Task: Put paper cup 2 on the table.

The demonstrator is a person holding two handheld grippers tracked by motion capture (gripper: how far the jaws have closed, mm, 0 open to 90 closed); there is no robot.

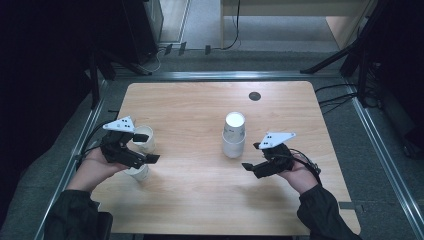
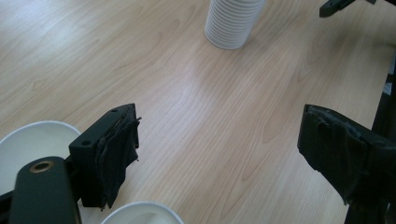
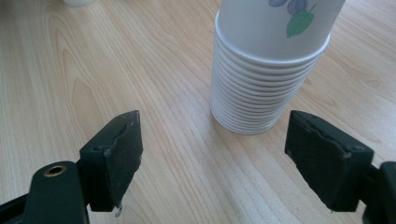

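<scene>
My left gripper (image 1: 148,148) hangs with jaws apart and empty beside two loose paper cups (image 1: 144,139) at the table's (image 1: 200,210) left edge. My right gripper (image 1: 252,156), jaws wide apart, faces the upside-down cup stack (image 1: 234,134) mid-table without touching it.

I count two loose cups (image 1: 144,138) (image 1: 138,172) near the counter's (image 1: 200,210) left edge, and one stack of cups (image 1: 234,135) near its middle; the cups in the stack are too many to count surely. One dark disc (image 1: 254,96) sits by the far edge. I hold two grippers (image 1: 146,147) (image 1: 252,156).
</scene>
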